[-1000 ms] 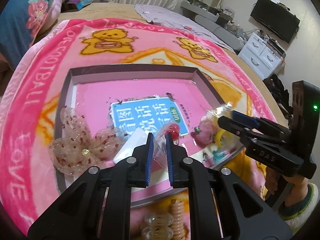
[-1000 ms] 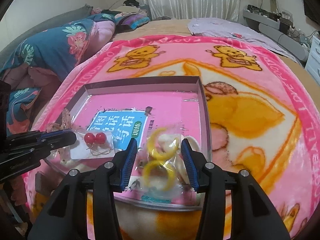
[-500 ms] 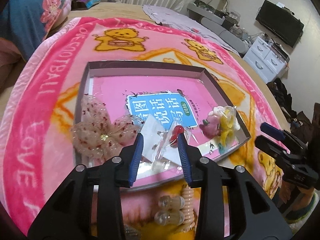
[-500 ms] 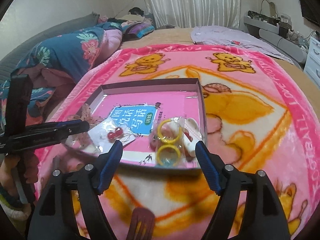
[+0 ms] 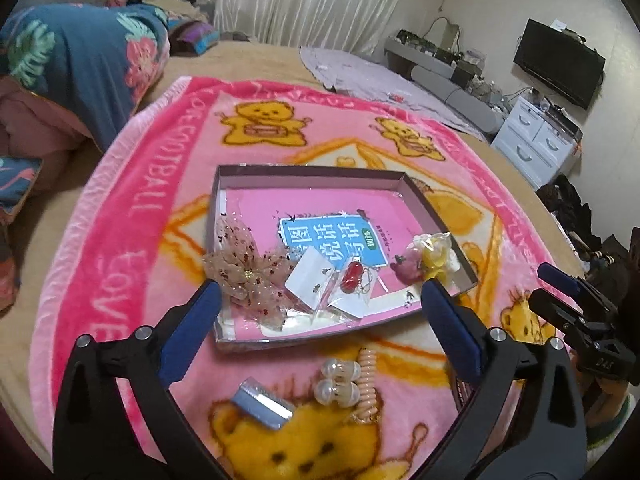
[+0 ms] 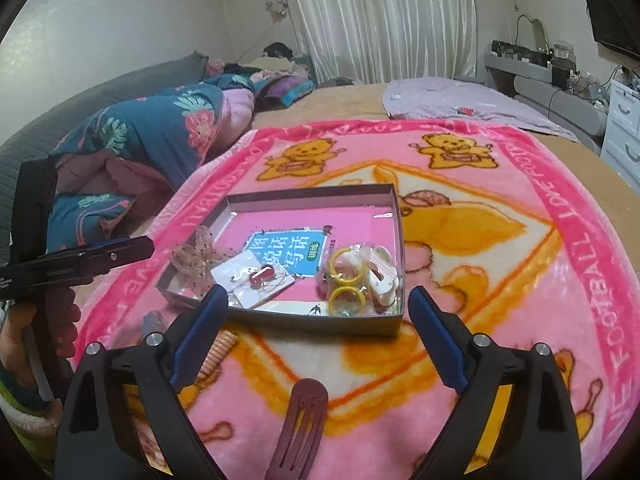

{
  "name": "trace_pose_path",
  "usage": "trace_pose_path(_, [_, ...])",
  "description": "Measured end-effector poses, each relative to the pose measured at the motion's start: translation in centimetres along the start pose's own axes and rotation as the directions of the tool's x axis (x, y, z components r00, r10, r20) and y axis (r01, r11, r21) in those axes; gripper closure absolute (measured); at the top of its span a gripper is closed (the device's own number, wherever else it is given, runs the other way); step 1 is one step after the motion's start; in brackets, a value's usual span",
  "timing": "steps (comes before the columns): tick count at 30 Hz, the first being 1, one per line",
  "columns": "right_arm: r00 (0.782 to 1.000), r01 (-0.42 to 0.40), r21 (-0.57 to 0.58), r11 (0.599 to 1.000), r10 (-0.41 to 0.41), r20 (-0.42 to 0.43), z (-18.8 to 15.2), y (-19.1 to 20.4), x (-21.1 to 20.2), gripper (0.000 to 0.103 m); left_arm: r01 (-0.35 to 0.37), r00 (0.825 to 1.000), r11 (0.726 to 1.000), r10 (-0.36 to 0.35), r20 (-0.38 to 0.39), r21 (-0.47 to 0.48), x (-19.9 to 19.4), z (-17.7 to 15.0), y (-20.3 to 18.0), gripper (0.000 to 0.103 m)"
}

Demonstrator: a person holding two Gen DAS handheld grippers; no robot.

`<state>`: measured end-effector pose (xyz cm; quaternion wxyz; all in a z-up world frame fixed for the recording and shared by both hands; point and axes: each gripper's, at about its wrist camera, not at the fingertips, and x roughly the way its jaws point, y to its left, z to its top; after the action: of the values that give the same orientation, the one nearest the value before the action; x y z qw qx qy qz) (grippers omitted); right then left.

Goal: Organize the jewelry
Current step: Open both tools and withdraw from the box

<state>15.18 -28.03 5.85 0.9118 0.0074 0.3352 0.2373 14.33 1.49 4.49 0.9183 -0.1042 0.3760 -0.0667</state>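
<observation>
From my left wrist view I see the left gripper (image 5: 318, 332) spread wide and holding nothing, its blue-padded fingers (image 5: 188, 336) framing the near edge of the shallow cardboard tray (image 5: 308, 171) at the middle of the frame. The tray sits on a fleecy pink bear-print blanket (image 5: 132, 208). Reading left to right inside the tray: a gauzy, speckled mesh bow (image 5: 244, 276) at its left, a flat white earring card (image 5: 310, 282) touching it, a glossy red bead pair (image 5: 352, 274) in clear wrap, then a crinkly bag of yellow rings (image 5: 434, 254) in the tray's right corner. Under them lies a pink booklet with a blue title panel (image 5: 332, 236). Below the tray on the blanket lie a flat bluish rectangular clip (image 5: 262, 402), rounded pearly beads (image 5: 336, 378) and a ribbed peach coil hair tie (image 5: 366, 384). At the right edge is the right gripper (image 5: 560, 280).

In my right wrist view the right gripper (image 6: 318, 328) is likewise released, fingers apart, empty. A smooth maroon snap hair clip (image 6: 300, 420) lies on the blanket at lower centre between them, with the tray (image 6: 320, 322) just beyond.
</observation>
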Motion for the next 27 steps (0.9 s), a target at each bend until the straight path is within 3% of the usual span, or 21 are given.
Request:
trace_pose_path(9, [0.999,-0.001,-0.018,1.0,0.002,0.041,-0.2,0.8,-2.6,0.009,-0.017,0.999,1.0,0.016,0.036,0.02,-2.7,-0.7,-0.9,0.01])
trace_pose_path(27, [1.0,0.006,-0.043,0.999,-0.005,0.026,-2.6,1.4,-4.7,0.008,-0.037,0.999,0.999,0.035,0.033,0.04,-5.1,-3.3,-1.3,0.01])
